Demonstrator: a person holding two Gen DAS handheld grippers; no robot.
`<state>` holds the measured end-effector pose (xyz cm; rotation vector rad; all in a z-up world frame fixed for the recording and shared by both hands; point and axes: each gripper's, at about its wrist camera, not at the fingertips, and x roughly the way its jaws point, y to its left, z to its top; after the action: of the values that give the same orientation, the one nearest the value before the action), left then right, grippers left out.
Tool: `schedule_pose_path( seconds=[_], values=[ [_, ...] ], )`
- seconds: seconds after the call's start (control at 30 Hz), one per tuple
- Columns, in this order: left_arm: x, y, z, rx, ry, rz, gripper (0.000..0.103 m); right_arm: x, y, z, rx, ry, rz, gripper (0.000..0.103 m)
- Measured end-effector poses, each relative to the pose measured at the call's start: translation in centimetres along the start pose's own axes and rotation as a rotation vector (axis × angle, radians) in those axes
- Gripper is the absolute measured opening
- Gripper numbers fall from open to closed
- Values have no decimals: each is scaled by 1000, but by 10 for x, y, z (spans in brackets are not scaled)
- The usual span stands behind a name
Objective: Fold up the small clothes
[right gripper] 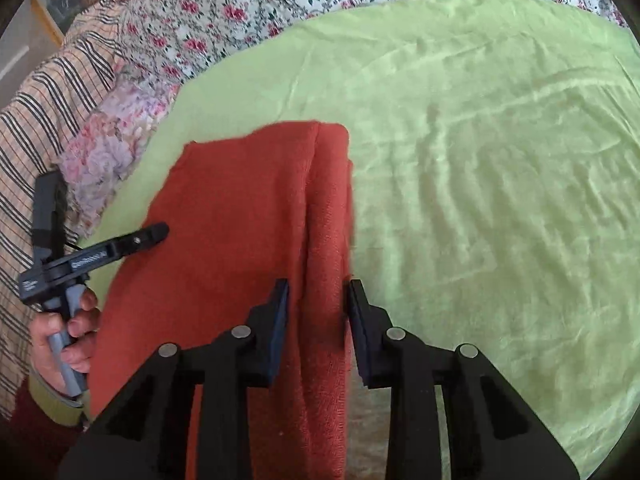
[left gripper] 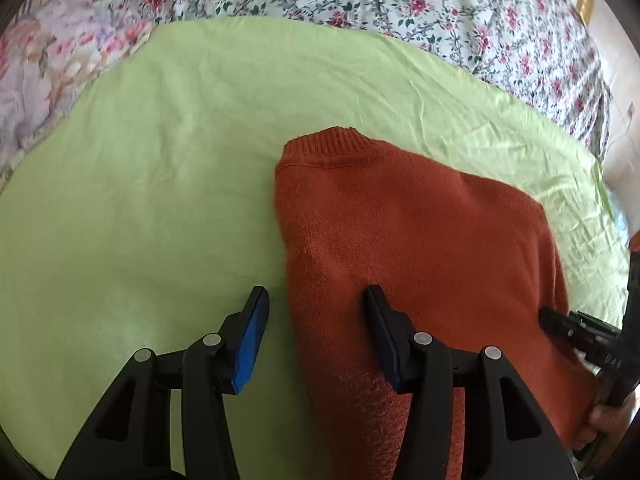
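Nearest the lens, at the bottom of the left wrist view, your left gripper [left gripper: 316,300] is hovering with its fingers [left gripper: 250,340] spread apart, grasping nothing; one finger is over the green sheet [left gripper: 160,160], the other over the orange sweater [left gripper: 400,220]. The sweater is lying on the sheet in the centre and right of that frame, partly folded lengthwise, its ribbed collar [left gripper: 332,144] pointing toward the top. A floral bedspread [left gripper: 400,0] is filling the upper edge.

In the right wrist view, your right gripper [right gripper: 318,300] is sitting at the bottom centre, fingers released and straddling the sweater's folded right edge [right gripper: 328,220] without pinching it. A striped cloth [right gripper: 60,92] is showing at the upper left.

The knit looks thick and springy, so the folded edge may well be opening again if you are closing on only the top layer. Dragging either finger could also be bunching the loose sheet underneath and skewing the fold.
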<state>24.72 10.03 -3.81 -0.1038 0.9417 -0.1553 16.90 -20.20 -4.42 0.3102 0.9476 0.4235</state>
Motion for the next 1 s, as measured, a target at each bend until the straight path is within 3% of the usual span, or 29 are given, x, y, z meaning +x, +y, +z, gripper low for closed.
schedule_pose_path(
  seconds=[0.13,0.23,0.43,0.63,0.83,1.0],
  values=[
    [-14,6,-1,-49,10,-30,51,-11,-3,0,46,-21,13,38],
    [-36,1,-13,-43,-13,0,51,-34,1,-7,67,-54,11,40],
    [-87,-17,-58,-15,-39,8,50,-73,26,-26,23,-98,30,40],
    [-117,-38,-113,10,-29,12,64,-100,55,-55,-63,-105,39,49],
    [-136,-39,-152,24,-11,32,69,-110,78,-88,-164,-74,7,55],
    [-145,-33,-180,17,17,62,73,-114,84,-111,-195,-50,-9,65]
  ],
)
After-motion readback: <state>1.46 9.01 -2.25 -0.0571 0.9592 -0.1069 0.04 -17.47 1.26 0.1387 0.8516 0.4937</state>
